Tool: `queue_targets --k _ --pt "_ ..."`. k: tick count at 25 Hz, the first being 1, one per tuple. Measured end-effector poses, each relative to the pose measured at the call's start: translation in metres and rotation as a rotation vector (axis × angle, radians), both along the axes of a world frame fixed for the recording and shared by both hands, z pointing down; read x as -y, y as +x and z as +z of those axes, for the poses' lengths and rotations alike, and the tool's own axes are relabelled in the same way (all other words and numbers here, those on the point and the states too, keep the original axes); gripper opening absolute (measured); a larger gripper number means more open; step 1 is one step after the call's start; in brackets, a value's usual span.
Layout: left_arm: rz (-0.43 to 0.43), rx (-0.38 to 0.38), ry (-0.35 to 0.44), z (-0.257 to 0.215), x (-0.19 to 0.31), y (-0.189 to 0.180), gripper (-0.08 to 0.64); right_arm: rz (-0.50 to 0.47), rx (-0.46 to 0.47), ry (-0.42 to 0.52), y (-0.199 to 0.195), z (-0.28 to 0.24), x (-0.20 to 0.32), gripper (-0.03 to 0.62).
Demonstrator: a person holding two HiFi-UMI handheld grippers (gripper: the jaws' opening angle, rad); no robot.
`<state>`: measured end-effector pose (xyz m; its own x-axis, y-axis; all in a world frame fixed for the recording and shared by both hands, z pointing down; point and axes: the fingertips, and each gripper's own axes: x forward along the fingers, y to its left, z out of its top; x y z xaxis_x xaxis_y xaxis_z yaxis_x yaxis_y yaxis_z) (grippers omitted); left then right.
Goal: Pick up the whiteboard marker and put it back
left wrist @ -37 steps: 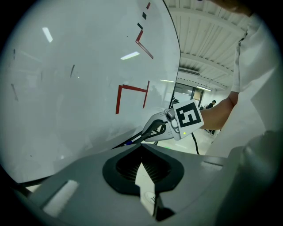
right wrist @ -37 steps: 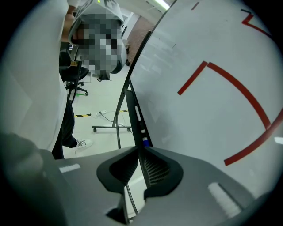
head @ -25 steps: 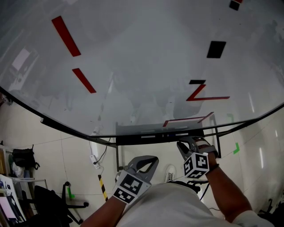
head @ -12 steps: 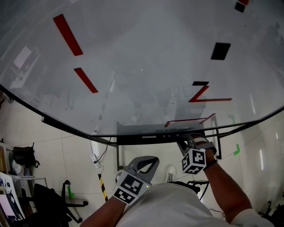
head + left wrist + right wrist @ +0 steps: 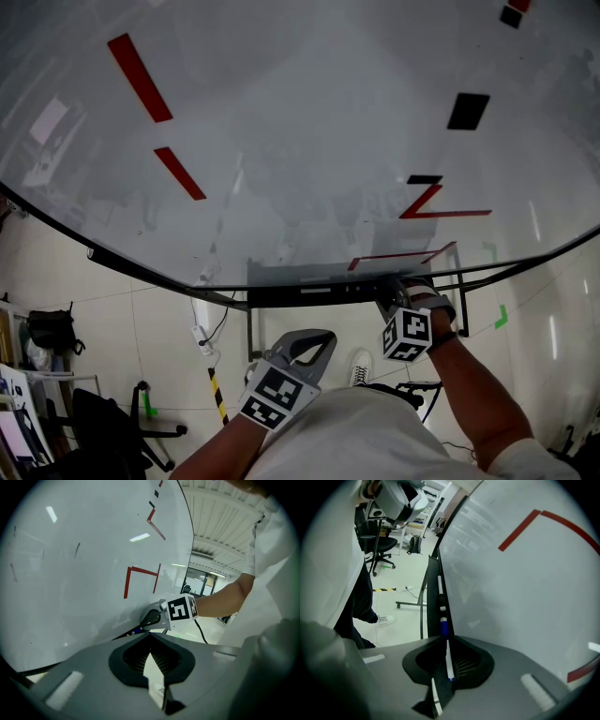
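Observation:
A whiteboard marker (image 5: pixel 448 660), white with a blue section (image 5: pixel 444 627), lies lengthwise between the jaws of my right gripper (image 5: pixel 446 639), which is shut on it. The marker points along the black tray (image 5: pixel 432 592) at the foot of the whiteboard (image 5: pixel 300 141). In the head view the right gripper (image 5: pixel 398 289) is right at the tray (image 5: pixel 309 292), near its right end. A second white marker (image 5: pixel 439 584) rests farther along the tray. My left gripper (image 5: pixel 314 339) hangs below the tray, shut with nothing in it. From the left gripper (image 5: pixel 151 637) I see the right gripper (image 5: pixel 152 617) against the board.
Red lines (image 5: pixel 436 202) and a black rectangle (image 5: pixel 467 110) mark the board. Below it are the stand's legs, a black office chair (image 5: pixel 377 545), a striped floor tape (image 5: pixel 216 394) and a dark bag (image 5: pixel 52 333). My own torso fills the bottom of the head view.
My right gripper has moved up and forward with the marker, closer to the tray. The left gripper has stayed where it was.

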<state>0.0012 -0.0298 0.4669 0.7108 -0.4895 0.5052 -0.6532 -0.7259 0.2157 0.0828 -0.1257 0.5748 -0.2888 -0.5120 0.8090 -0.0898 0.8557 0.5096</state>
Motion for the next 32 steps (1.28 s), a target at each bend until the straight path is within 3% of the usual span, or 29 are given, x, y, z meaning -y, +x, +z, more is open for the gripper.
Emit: queue_targets --k 32 --pt "0.004 -0.004 -0.019 0.003 -0.001 0.000 0.015 -0.048 -0.140 -0.023 -0.002 0.022 0.004 0.029"
